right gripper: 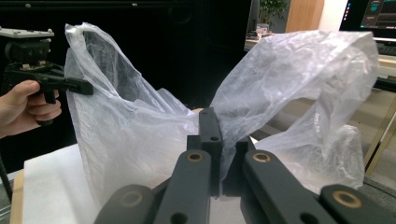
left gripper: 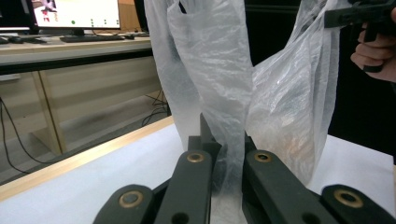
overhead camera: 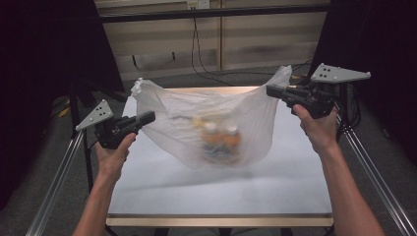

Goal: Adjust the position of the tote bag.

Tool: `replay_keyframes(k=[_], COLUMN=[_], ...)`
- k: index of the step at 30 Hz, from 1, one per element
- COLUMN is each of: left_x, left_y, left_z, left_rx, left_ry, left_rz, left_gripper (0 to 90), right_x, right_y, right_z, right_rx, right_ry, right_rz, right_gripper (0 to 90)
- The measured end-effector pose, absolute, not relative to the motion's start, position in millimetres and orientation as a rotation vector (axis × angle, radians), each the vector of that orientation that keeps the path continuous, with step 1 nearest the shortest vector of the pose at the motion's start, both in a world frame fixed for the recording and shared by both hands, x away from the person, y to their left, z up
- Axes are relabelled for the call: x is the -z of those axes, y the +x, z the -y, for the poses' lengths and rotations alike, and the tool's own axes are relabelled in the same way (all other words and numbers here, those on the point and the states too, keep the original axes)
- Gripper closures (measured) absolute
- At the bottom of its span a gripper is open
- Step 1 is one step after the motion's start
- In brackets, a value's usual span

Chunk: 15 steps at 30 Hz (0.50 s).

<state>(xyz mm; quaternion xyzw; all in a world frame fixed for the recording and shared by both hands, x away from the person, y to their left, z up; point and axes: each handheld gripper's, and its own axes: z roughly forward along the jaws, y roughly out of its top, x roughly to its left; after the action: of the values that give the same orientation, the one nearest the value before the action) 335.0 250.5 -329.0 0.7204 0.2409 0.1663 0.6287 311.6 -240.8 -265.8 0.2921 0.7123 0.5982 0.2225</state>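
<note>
From above, a thin plastic bag (overhead camera: 206, 118) hangs stretched between the two grippers over the white desk (overhead camera: 275, 182), its belly sagging close to the surface. The left gripper (overhead camera: 147, 117) pinches one handle, the right gripper (overhead camera: 271, 91) the other, held a little higher. Through the film the high view shows blurred orange-and-white bottles (overhead camera: 221, 140) low in the bag; I cannot tell whether they rest on the desk.

The left gripper view brings what the high one lacks: the fingers (left gripper: 201, 140) are closed tight on a twisted strip of the bag (left gripper: 224, 93), with the other hand (left gripper: 373, 53) at the upper right edge. The right gripper view shows its own fingers (right gripper: 210, 130) likewise clamped on the film (right gripper: 289, 70), the bag's mouth gaping open, and the left hand (right gripper: 23, 105) gripping its tool far off.
</note>
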Motion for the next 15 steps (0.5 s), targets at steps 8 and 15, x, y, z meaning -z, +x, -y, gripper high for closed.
replay_keyframes(k=[8,15], left_x=[341,357], left_y=[334,333], left_z=[-242,-240], left_rx=[-0.352,-0.324], left_ry=[1.679,1.705], left_rz=[-0.548,-0.549], left_gripper=[90.0,90.0], right_x=[285,302], right_y=[304,301], right_z=[246,256], right_rx=[-1.645,-1.634], right_ry=[0.803,0.840], right_rz=[-1.999,-2.013], right_gripper=[89.9,89.9])
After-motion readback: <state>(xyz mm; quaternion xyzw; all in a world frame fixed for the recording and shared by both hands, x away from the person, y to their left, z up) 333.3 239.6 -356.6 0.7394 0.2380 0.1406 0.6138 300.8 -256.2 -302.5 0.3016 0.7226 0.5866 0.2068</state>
